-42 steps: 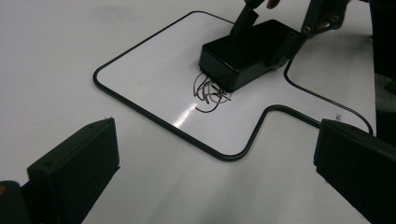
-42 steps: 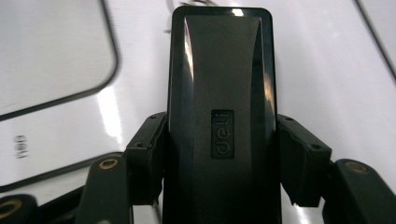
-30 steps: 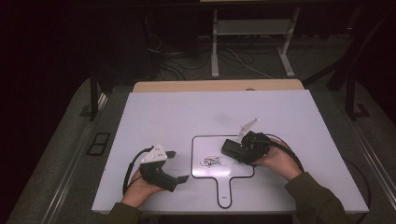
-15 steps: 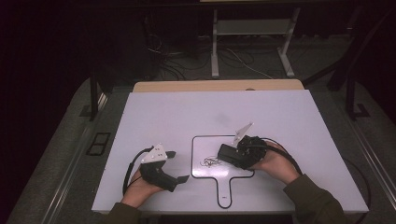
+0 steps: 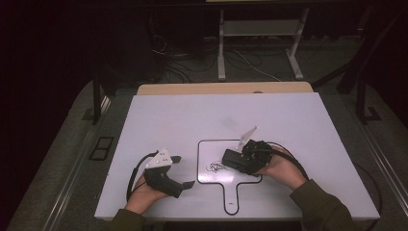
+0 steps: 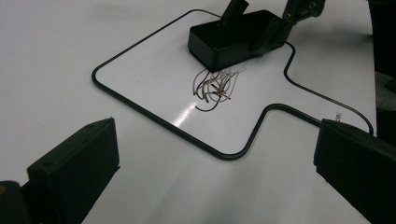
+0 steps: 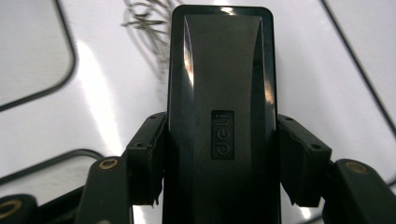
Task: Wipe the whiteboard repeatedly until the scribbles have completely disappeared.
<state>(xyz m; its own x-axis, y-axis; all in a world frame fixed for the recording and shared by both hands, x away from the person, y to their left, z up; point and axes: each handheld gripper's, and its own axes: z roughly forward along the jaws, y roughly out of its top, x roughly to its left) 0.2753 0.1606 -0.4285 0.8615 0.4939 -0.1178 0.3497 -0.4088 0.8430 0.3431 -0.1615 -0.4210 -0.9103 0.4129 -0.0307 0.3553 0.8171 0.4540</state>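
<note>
The right gripper (image 5: 230, 159) has its jaws clamped on the sides of a black eraser (image 7: 219, 116), which rests on the small whiteboard (image 5: 211, 147) just beside the scribble (image 5: 214, 167); the wiping step looks to be in hand, with the marks not yet cleared. The left gripper (image 5: 182, 172) sits off the whiteboard's left edge, jaws apart and holding nothing; the next move likely calls for sliding the eraser flat across the scribble under steady downward pressure.
</note>
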